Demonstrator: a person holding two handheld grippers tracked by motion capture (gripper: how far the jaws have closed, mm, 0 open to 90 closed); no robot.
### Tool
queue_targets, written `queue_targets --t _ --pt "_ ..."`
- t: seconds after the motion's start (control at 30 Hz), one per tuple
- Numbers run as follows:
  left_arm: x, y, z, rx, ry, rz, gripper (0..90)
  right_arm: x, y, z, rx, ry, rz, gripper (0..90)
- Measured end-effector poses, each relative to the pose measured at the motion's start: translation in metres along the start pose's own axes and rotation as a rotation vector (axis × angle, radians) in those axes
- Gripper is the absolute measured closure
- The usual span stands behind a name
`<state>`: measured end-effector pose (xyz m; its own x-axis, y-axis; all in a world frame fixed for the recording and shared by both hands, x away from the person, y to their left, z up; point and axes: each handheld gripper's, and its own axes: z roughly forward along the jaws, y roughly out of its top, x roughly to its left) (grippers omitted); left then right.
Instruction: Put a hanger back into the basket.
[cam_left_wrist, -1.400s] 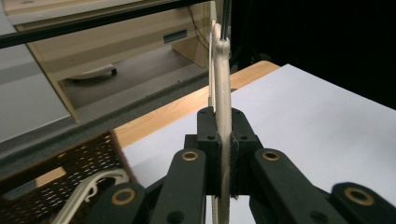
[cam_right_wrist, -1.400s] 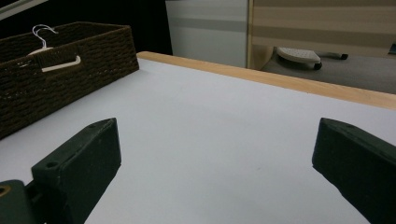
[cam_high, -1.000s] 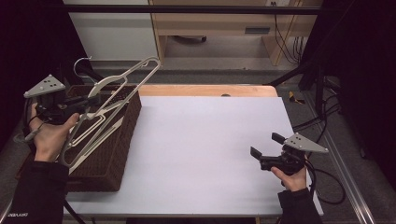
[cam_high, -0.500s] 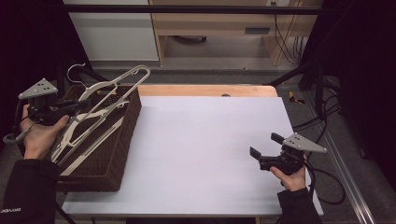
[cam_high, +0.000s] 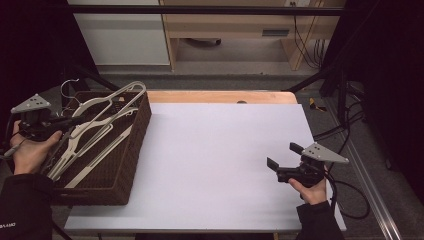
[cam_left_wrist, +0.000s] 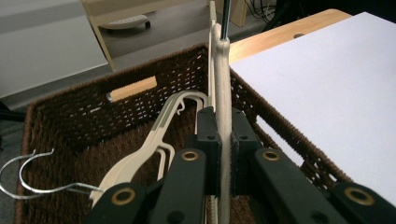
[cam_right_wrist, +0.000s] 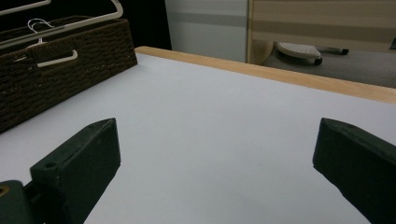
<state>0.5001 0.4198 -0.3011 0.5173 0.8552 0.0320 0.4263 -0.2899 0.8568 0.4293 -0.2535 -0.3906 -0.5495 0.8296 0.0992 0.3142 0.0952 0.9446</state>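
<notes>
left claw (cam_left_wrist: 223, 154) clamps cream hanger (cam_left_wrist: 222, 93); hook cut off | right claw (cam_right_wrist: 219, 154) agape

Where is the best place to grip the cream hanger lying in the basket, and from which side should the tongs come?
Probably its flat arm, from above: in the wicker basket the loose hanger lies flat, with thin edges like the held hanger.

The basket (cam_high: 127, 165) sits at the table's (cam_high: 220, 165) left edge; hangers (cam_high: 95, 135) lie in it, one apparently propped across its far rim.
</notes>
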Motion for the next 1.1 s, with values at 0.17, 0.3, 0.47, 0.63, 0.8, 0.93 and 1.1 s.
queue_targets --t 0.17,0.3,0.47,0.63,0.8,0.93,1.1 --pt "0.002 -0.007 0.008 0.044 0.007 0.000 85.6 0.000 0.000 0.000 0.002 -0.001 -0.001 1.4" --pt "0.005 -0.016 0.010 0.083 0.010 -0.007 85.7 0.000 0.000 0.000 0.001 0.001 -0.003 1.4" --pt "0.006 -0.024 0.015 0.125 0.001 -0.010 85.7 0.000 -0.001 0.000 0.002 0.001 -0.002 1.4" --pt "0.009 -0.036 0.023 0.185 -0.001 -0.032 85.8 0.000 -0.001 0.001 0.003 0.000 0.000 1.3" --pt "0.002 -0.051 0.046 0.280 -0.018 -0.011 85.7 0.000 -0.001 0.001 0.004 0.000 -0.001 1.3" --pt "0.005 -0.055 0.045 0.247 -0.032 -0.059 85.5 0.000 -0.001 0.002 0.006 0.001 0.002 1.3" --pt "0.007 -0.057 0.045 0.229 0.020 -0.102 83.8 0.000 -0.001 0.002 0.005 0.000 -0.001 1.3"
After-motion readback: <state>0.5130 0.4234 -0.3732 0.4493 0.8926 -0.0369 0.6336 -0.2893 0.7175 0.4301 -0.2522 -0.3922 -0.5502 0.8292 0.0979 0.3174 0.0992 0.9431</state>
